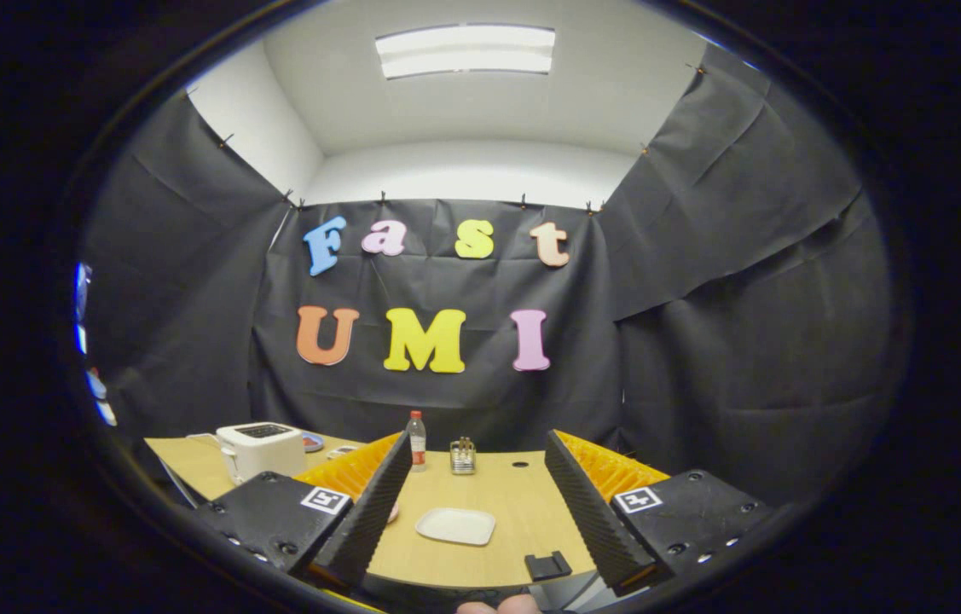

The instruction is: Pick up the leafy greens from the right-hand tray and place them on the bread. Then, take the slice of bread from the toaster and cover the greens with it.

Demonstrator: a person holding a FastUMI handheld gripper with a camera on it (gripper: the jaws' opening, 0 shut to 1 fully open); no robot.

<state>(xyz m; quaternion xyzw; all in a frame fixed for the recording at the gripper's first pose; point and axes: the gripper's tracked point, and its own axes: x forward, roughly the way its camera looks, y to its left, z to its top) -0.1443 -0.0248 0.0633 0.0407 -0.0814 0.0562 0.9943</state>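
The hand-held gripper (480, 529) hovers spread wide over the light wooden tabletop (523, 503), an empty white rectangular plate (455, 525) between its fingers, a white boxy toaster (260, 449) beyond.

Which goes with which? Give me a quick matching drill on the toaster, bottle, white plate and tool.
Things:
1 toaster
2 bottle
3 white plate
4 tool

States:
A bare, on the table between the tool's fingers
B open, holding nothing
C white, at the table's corner
D upright beside the metal rack

Pairs: 1-C, 2-D, 3-A, 4-B
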